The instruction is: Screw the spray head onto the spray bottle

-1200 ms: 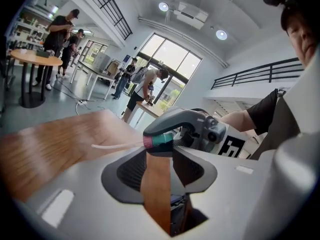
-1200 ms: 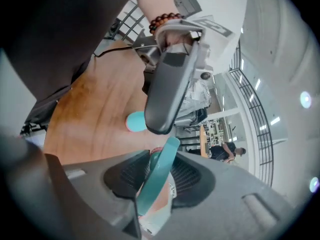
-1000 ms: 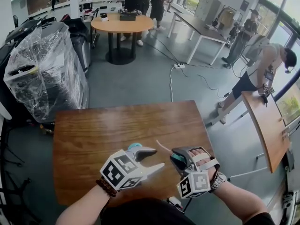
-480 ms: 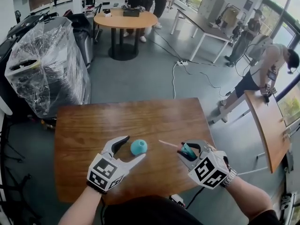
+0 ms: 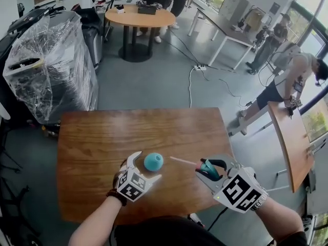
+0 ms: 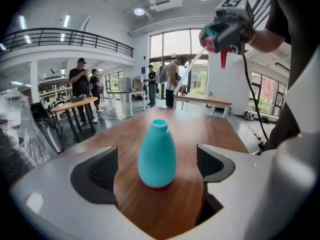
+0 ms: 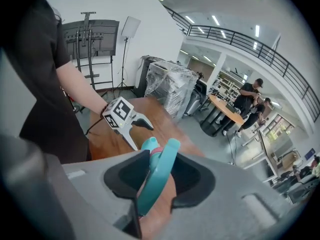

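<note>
Seeing teal spray bottle [image 5: 153, 161] upright on wooden table [image 5: 128, 132], untouched between left gripper's [image 5: 148, 166] just-widening jaws; right gripper [image 5: 210, 169] clamped on spray head [image 7: 159, 181]; grey floor [image 5: 148, 86], plastic-wrapped machine [image 5: 48, 70] behind.

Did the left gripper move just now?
Yes. The left gripper has sunk toward the table; its fingers have just been opening, and the teal bottle stands free between them.

A: You've got one spray bottle [image 5: 153, 161] and one spray head [image 7: 159, 176].

B: And you hold two claws: the left claw [image 5: 147, 166] and the right claw [image 5: 210, 169].

A: One counter [image 5: 102, 137] lies before you. Beyond it you have three tables: a round table [image 5: 136, 18], a white table [image 5: 220, 32] and a wooden table [image 5: 293, 137].

B: One plastic-wrapped bundle [image 5: 48, 65] too. On your right are two people, a bending person [image 5: 279, 88] and a standing person [image 5: 271, 37]. Those at the round table are cut off, so they can't be counted.
</note>
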{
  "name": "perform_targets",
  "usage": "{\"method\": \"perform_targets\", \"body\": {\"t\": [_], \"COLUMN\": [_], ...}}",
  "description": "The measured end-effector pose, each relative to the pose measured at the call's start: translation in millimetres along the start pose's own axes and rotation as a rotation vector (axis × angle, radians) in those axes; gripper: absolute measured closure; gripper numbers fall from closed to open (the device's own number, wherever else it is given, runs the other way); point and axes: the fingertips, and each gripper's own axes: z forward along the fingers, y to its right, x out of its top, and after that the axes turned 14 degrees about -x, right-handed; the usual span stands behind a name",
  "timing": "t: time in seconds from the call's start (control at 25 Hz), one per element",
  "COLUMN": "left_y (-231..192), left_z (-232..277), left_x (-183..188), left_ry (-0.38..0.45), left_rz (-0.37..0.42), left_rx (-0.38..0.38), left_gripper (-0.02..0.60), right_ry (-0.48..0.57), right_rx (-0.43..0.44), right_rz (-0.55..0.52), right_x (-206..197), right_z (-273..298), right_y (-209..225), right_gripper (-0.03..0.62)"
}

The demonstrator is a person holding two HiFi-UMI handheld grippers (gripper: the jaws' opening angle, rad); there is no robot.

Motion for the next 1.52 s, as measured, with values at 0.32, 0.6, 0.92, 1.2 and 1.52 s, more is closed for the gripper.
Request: {"method": "perform_targets", "body": {"t": [0.32, 0.6, 0.92, 1.2, 1.52], "left_y": [-12.6, -16.4, -15.3, -16.3, 3.9], "left_z": [44.5, 63.9, 62.1, 40.4, 14.0], "left_x": [-42.2, -51.3, -49.8, -44.5, -17.7], "left_ry": [-0.133, -0.15, -0.187, -0.341, -0.476], "left_rz": [0.068, 0.089, 0.104, 0.223, 0.364], "left_rx": [-0.014, -0.015, -0.014, 0.046, 0.079], "left_gripper": [0.028, 0.057, 0.144, 0.15, 0.156], "right_ry": [-0.019, -0.034, -0.035, -0.017, 0.001], "right_rx": [0.037, 0.07, 0.096, 0.13, 0.173], "right_rz": [-0.012, -0.023, -0.051, -0.082, -0.152], "right_x": [11.9, 13.2, 17.1, 17.9, 14.1], "right_z": [0.3, 9.7, 17.5, 24.0, 37.6], "right_y": [-7.6, -12.1, -13.4, -21.9, -45.8], "right_gripper": [0.473, 0.473, 0.473, 0.473, 0.473]}}
